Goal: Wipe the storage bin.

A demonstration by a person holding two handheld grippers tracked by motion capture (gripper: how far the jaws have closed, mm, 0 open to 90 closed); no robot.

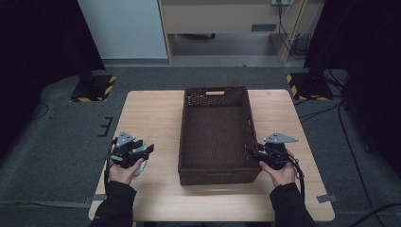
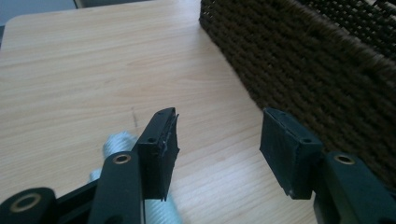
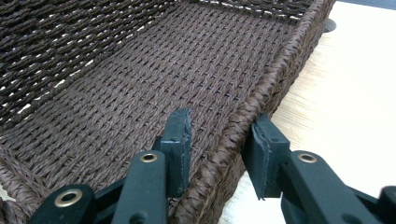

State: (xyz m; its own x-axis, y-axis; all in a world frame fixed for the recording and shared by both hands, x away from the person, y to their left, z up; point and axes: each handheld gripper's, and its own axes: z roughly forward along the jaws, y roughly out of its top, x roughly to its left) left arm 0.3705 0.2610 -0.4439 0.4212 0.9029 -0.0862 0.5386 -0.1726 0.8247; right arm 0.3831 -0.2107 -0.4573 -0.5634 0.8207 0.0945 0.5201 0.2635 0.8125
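Pale wood of the bench [image 1: 151, 109] carries one dark woven basket [image 1: 215, 137], set lengthwise at its middle and holding nothing. At the basket's near right rim the right tongs [image 3: 217, 140] straddle the wall, one jaw inside and one outside; the jaws stand a little off the weave, so whether they already pinch it cannot be told, and the grip looks in the making rather than made. Off the basket's near left corner the left tongs [image 2: 217, 144] hang with jaws wide apart and nothing between them, just above the bench. Under them lies a pale rope [image 2: 116, 144], beside the basket's left wall. Judging by this, taking hold of the basket is under way; lifting or shifting it remains.
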